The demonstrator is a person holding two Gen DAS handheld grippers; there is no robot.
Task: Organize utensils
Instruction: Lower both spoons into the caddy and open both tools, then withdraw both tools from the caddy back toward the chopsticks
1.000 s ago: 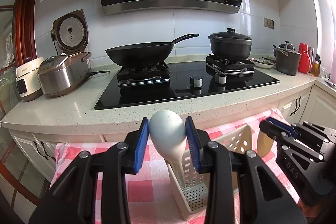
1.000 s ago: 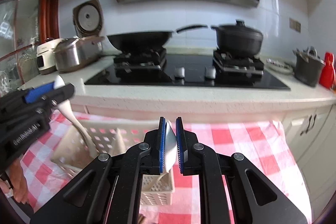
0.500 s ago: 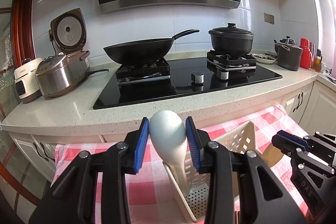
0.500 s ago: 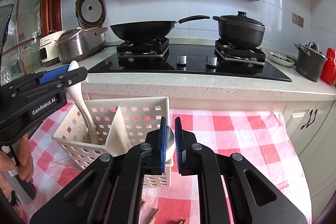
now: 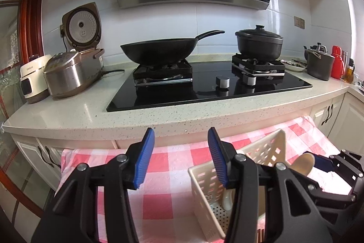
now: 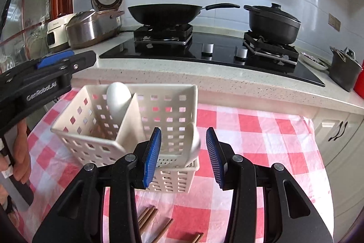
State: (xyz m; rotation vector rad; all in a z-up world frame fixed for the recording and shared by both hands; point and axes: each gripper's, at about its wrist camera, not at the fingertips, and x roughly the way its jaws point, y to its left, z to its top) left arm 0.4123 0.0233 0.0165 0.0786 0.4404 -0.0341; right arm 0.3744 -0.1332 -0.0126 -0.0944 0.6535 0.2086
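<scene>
Utensils stand in a cream perforated caddy (image 6: 127, 126) on the pink-and-white checked cloth (image 6: 257, 136), below the speckled countertop (image 5: 91, 115) with its black hob, wok (image 5: 159, 51) and lidded pot (image 5: 259, 44). The right wrist view looks down into the caddy and shows its divider: a white spoon (image 6: 118, 99) leans in the left compartment, and a second pale spoon (image 6: 194, 140) rests against the right compartment's near corner. Only this view shows the brown chopsticks (image 6: 147, 218) lying on the cloth in front of the caddy. The left wrist view sees the caddy from its side, with little of the contents visible. The left gripper (image 5: 181, 157) is spread wide with nothing between its blue pads. The right gripper (image 6: 183, 157) is likewise wide apart, its fingers straddling the second spoon without gripping it.
</scene>
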